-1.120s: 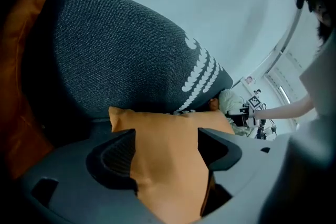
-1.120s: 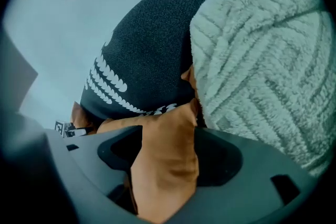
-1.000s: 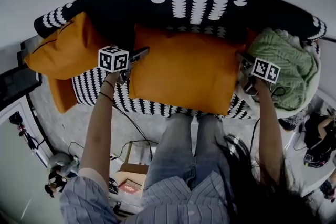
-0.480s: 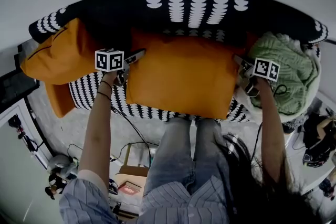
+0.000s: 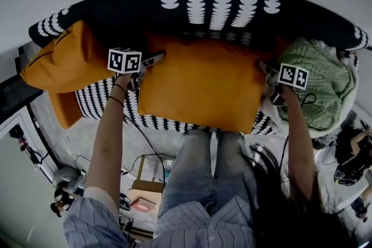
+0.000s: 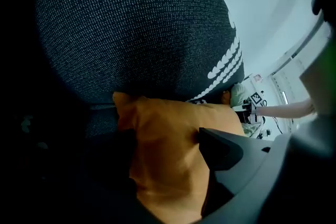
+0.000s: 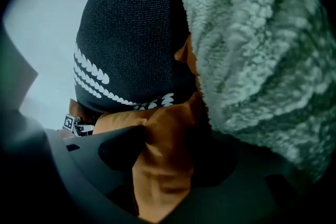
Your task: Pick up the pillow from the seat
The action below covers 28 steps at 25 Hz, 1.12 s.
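A large orange pillow (image 5: 200,87) is held up in front of the black sofa with white scallop print (image 5: 215,6). My left gripper (image 5: 146,64) is shut on the pillow's left edge; the orange fabric (image 6: 163,160) is pinched between its jaws. My right gripper (image 5: 268,74) is shut on the pillow's right edge, where a fold of orange cloth (image 7: 160,165) sits between the jaws. In the head view the pillow hides most of the seat behind it.
A second orange pillow (image 5: 61,64) leans on the sofa's left arm. A fluffy green blanket (image 5: 322,87) is heaped on the right end, close to my right gripper, and fills the upper right of the right gripper view (image 7: 262,50). Boxes and cables (image 5: 145,189) lie on the floor below.
The pillow and both grippers have risen slightly and drifted a little left over the past second. Both grips stayed shut on its edges.
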Available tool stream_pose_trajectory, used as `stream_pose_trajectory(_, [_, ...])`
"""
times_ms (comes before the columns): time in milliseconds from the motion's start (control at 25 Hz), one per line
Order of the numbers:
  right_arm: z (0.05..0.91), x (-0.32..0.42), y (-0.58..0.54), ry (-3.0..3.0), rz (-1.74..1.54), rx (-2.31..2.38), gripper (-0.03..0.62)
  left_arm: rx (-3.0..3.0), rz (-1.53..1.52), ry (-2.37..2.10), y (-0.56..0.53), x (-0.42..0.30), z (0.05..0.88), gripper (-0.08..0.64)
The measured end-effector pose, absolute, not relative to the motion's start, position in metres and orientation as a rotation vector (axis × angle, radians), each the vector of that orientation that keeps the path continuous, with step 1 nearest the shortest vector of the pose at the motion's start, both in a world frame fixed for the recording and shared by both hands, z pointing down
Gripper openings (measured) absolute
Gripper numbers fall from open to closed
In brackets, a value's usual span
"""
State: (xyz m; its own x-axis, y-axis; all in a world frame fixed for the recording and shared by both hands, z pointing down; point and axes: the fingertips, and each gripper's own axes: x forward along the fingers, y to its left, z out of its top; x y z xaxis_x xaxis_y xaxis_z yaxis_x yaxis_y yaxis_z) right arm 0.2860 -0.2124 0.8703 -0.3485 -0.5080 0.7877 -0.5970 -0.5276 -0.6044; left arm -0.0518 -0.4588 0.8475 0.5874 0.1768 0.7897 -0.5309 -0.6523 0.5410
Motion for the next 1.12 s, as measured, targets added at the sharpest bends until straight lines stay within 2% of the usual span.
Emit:
stream_pose_trajectory(120, [0.875, 0.281, -0.215, -1.482, 2.06, 1.765, 0.267, 1.975, 1.116, -0.29, -0.455, -0.053, 0.857, 0.377])
stream_pose_trajectory(360, [0.875, 0.273, -0.214, -1.475, 2.107, 1.832, 0.178, 1.944, 1.145, -0.304, -0.449, -0.053, 0.864, 0.366])
stream_pose_trajectory(560, [0.856, 0.263, -0.212, -1.523, 1.986, 1.918, 0.12, 1.961, 1.114, -0.291, -0.441, -0.057, 0.851, 0.293])
stream_pose_trajectory(760, [0.845, 0.248, -0.212, -1.55, 1.909, 1.927, 0.098, 2.028, 1.043, -0.38, -0.444, -0.074, 0.84, 0.239])
stream_pose_trajectory(1120, [0.794, 0.232, -0.187, -1.623, 1.835, 1.966, 0.089, 2.126, 0.904, -0.47, -0.418, -0.092, 0.787, 0.198])
